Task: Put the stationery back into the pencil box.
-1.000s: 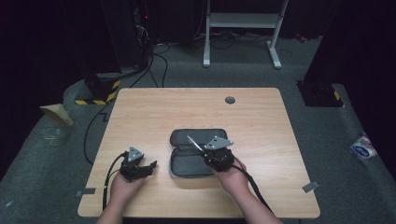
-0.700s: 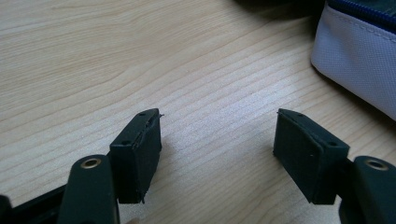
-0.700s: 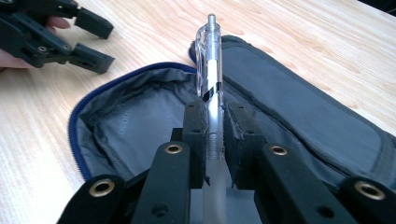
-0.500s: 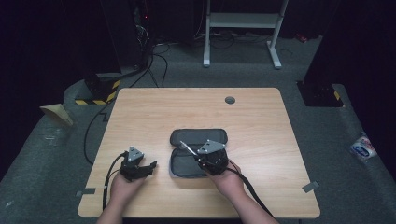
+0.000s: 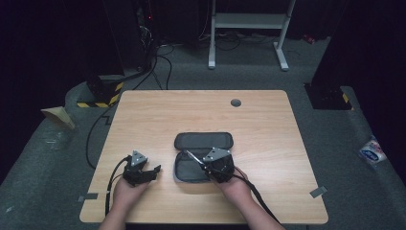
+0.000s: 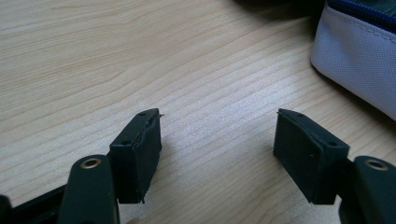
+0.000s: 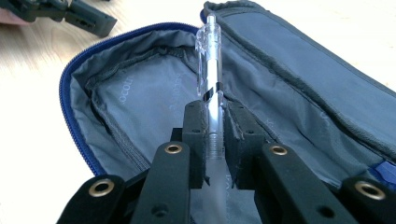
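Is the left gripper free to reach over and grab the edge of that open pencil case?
Probably yes. The left gripper is open with nothing between its jaws, and bare table lies between it and the pencil case. The right gripper, holding a pen, hovers over the case's middle.

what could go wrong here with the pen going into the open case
1. The right gripper pinches the clear pen near one end, so the long free part could swing or slip when lowered.
2. The pen points toward the pencil case's zip edge and might catch there instead of landing inside.
3. The left gripper stands open on the table, not holding the case, so it may slide.
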Demonstrator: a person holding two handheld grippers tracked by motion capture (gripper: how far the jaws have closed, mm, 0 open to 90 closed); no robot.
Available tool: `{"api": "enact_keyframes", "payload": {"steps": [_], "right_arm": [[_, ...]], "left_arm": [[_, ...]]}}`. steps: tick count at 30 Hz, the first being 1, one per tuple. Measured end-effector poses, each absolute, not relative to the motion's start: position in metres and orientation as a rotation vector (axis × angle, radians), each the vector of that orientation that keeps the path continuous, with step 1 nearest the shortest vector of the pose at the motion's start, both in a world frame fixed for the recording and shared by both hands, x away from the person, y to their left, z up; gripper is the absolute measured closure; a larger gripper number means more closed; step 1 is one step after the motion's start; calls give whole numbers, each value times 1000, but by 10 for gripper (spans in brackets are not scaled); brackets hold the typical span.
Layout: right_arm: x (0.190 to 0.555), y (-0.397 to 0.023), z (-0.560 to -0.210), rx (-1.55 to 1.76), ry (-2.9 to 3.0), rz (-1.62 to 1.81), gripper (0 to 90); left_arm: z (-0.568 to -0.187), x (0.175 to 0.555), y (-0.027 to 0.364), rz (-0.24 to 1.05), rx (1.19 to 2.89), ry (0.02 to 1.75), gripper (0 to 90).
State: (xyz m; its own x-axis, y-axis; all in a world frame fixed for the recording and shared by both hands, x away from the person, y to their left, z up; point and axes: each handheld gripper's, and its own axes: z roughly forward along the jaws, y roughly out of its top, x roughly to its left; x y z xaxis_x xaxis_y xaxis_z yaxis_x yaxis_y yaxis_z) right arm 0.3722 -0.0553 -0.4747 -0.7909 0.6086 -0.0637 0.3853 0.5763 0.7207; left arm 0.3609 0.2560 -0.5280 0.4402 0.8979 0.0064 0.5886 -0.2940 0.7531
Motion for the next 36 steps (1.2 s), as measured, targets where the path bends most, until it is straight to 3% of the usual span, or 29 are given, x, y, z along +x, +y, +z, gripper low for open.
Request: {"api": "enact_keyframes", "payload": {"steps": [25,36], "right_arm": [[372,-56,-477,828,2511,1061,723],[374,-70,-470,900,2427,1089,568]], "left_arm": [[-528,361,256,573,2004,1245,323],[-528,361,256,574,2004,1245,323]]}}
